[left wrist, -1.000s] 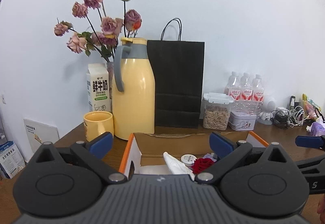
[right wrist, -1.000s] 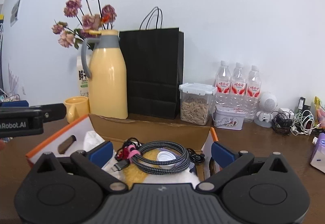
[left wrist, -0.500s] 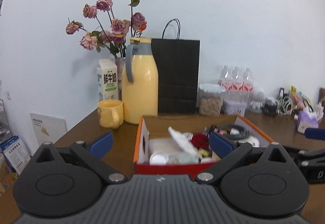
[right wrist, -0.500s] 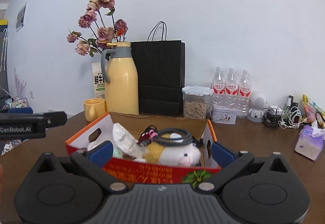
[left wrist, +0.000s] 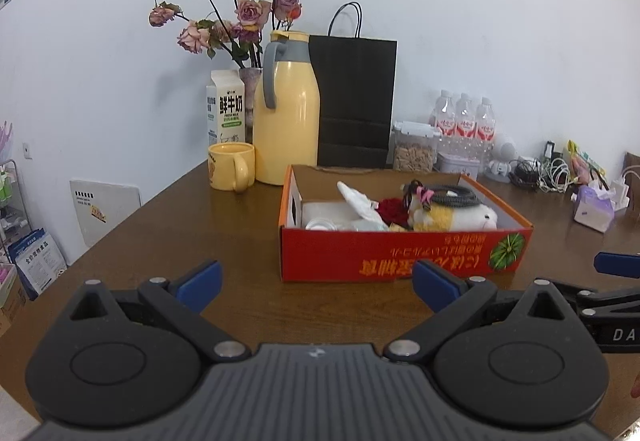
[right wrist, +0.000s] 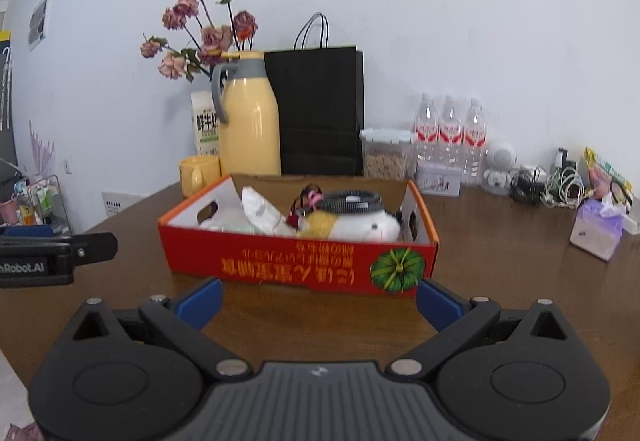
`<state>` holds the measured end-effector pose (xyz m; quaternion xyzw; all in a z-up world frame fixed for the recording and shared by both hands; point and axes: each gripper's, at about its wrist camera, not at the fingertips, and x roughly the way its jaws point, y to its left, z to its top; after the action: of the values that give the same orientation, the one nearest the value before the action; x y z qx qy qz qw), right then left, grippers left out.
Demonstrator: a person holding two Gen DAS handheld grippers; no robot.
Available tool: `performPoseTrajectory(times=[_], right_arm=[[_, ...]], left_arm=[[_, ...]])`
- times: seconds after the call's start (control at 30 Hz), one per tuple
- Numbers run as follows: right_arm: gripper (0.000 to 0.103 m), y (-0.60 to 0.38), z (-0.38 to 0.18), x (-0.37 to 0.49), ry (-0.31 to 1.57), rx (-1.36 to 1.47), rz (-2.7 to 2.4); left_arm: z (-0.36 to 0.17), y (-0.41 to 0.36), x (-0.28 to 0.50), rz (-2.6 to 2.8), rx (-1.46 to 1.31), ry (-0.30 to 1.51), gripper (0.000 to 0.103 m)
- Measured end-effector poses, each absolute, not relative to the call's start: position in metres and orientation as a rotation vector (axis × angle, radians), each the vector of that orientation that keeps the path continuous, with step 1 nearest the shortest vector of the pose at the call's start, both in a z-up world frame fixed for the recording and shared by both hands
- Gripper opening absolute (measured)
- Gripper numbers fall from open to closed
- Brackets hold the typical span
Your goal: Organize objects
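Note:
A red and orange cardboard box [left wrist: 400,253] [right wrist: 296,263] sits on the brown table. It holds a white and yellow plush toy [left wrist: 456,219] [right wrist: 360,227], a coiled dark cable [left wrist: 444,193] [right wrist: 352,199], white tissue [left wrist: 356,201] [right wrist: 260,211], a red item [left wrist: 392,209] and small white things. My left gripper [left wrist: 316,283] is open and empty, a short way in front of the box. My right gripper [right wrist: 318,301] is open and empty, also in front of the box.
Behind the box stand a yellow thermos jug [left wrist: 286,113], a yellow mug [left wrist: 232,165], a milk carton [left wrist: 225,113], a vase of dried roses [left wrist: 236,9], a black paper bag [left wrist: 354,101], a seed jar [left wrist: 414,147] and water bottles [left wrist: 462,125]. Cables [right wrist: 556,187] and a purple tissue pack [right wrist: 598,229] lie right.
Both grippers have pulled back from over the box and away from it. The box now lies wholly in front of them. Both stay open and empty.

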<state>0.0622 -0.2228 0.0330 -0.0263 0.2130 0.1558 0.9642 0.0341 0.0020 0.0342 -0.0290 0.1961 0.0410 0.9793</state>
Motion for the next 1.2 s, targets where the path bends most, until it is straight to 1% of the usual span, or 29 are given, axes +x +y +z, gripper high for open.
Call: performPoseTrajectory(times=[0.43, 1.2], right_arm=[[0.103, -0.226, 0.024, 0.065, 0.470, -0.042, 0.291], [0.103, -0.225, 0.024, 0.066, 0.472, -0.041, 0.289]], left_arm=[[0.022, 0.000, 0.034, 0.084, -0.043, 0.445, 0.103], [0.021, -0.002, 0.034, 0.082, -0.036, 0.445, 0.103]])
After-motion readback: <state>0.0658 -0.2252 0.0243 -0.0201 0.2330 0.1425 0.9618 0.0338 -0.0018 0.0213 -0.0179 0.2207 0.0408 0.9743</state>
